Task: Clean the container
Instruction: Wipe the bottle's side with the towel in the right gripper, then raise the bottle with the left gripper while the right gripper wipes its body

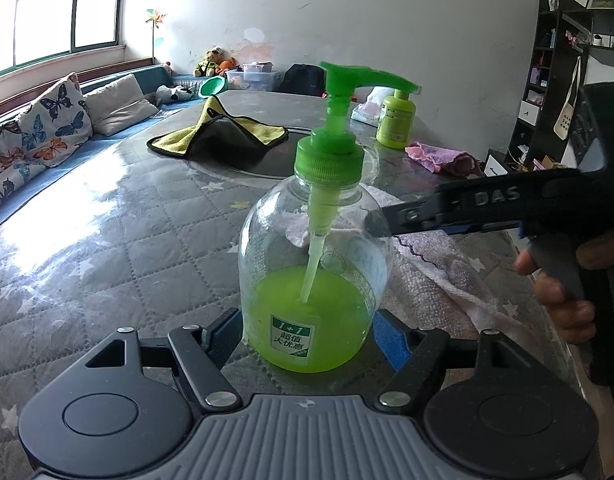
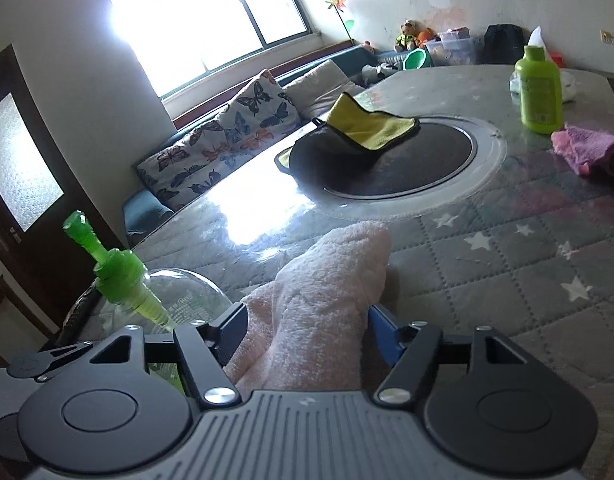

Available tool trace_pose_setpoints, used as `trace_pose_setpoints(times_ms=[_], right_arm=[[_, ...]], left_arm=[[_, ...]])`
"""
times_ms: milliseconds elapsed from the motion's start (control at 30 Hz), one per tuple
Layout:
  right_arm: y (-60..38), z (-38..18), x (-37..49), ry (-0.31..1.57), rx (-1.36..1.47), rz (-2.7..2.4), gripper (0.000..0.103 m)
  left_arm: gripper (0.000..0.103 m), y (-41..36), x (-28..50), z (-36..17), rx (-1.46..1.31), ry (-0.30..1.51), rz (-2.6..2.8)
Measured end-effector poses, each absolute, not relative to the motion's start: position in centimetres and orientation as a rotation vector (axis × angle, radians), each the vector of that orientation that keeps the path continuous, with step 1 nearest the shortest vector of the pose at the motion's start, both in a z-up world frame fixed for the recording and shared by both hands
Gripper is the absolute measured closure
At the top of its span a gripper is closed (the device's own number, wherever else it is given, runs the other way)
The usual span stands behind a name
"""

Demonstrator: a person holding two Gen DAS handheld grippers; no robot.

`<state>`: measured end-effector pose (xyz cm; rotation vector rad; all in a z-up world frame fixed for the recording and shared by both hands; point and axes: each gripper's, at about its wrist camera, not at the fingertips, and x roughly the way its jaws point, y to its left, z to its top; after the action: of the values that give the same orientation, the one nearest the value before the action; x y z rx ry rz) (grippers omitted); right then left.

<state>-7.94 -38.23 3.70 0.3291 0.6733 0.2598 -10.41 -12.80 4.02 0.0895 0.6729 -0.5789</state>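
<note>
Both tools clamp: left tool (image 1: 307,332) on bottle (image 1: 313,280), right tool (image 2: 305,332) on towel (image 2: 315,300); we hold steady, wiping firmly.

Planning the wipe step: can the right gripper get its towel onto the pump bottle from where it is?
Probably yes. The right gripper is shut on the pink towel, right beside the pump bottle, with nothing between them. The left gripper brackets the bottle's base only, leaving the upper glass free.
</note>
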Motion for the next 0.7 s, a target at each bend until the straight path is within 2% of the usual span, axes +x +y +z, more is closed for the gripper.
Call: trace_pose_setpoints(times_ms=[233, 300, 400, 700], right_arm=[[-37.7, 1.6, -6.6, 0.715, 0.341, 0.239, 0.035], [-37.8, 1.1, -6.4, 0.727, 0.351, 0.237, 0.050], [-38.2, 1.4, -6.6, 0.721, 0.381, 0.246, 0.062], [-40.0, 6.0, -7.2, 0.588, 0.622, 0.454, 0.065]], left_arm=[[0.024, -12.8, -10.0, 3.9, 0.100, 0.663, -0.605], [0.023, -12.8, -9.9, 3.8, 0.103, 0.661, -0.612], [0.023, -12.8, -9.8, 3.8, 0.108, 0.657, -0.623], [0.023, -12.9, -8.1, 3.0, 0.125, 0.619, -0.663]])
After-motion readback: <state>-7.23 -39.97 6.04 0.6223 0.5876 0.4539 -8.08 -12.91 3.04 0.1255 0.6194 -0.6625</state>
